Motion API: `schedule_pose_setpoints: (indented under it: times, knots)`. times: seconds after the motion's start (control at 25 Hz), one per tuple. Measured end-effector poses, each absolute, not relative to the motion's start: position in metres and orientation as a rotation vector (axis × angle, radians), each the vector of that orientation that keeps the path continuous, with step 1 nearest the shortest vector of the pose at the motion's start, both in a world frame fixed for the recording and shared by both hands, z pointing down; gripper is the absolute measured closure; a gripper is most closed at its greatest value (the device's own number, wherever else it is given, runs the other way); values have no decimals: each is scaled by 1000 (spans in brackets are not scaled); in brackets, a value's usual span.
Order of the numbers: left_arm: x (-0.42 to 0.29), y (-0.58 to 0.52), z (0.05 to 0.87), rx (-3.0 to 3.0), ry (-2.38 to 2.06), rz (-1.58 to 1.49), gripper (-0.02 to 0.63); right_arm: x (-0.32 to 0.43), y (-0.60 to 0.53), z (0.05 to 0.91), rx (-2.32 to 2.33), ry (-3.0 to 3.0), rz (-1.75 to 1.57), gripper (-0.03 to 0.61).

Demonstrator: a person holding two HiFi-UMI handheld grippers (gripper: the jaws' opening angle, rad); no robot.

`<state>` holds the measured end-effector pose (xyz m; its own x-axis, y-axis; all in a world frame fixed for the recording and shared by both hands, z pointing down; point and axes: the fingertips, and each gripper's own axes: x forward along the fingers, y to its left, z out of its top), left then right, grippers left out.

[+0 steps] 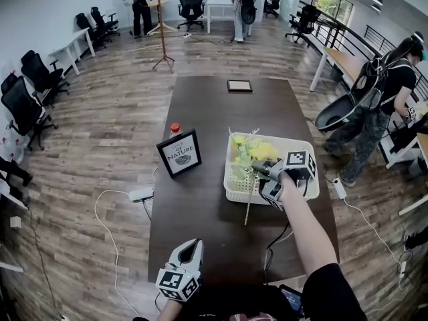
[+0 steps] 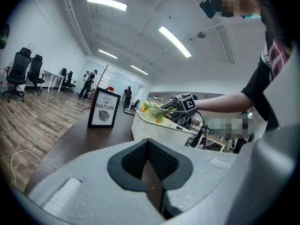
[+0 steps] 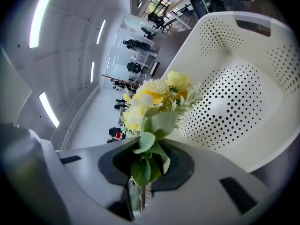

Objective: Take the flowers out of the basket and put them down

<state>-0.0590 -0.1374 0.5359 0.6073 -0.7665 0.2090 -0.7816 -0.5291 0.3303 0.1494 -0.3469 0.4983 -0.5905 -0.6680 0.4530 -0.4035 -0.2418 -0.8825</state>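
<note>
Dark tabletop (image 1: 214,112) carries a white basket (image 1: 232,194); the right gripper (image 1: 261,169) grasps the yellow flowers (image 1: 257,151) by the stem in its fingers (image 3: 79,172), above the basket. The left gripper (image 1: 192,248) hovers over the near edge; its fingers (image 2: 93,191) are clenched on nothing.

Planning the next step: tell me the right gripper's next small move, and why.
Probably raise the flowers until the stem clears the near rim of the basket: the right gripper is shut on the stem, the blooms are over the basket, and the stem's lower end hangs across that rim.

Yellow flowers (image 3: 154,97) tight in tool (image 3: 140,182)
</note>
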Motion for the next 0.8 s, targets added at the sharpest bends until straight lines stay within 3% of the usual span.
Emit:
schedule_pose_setpoints:
  times: [0.8]
  knots:
    - [-58, -124, 534, 2444, -1266, 76, 606, 146, -298, 485, -1290, 2051, -1803, 506]
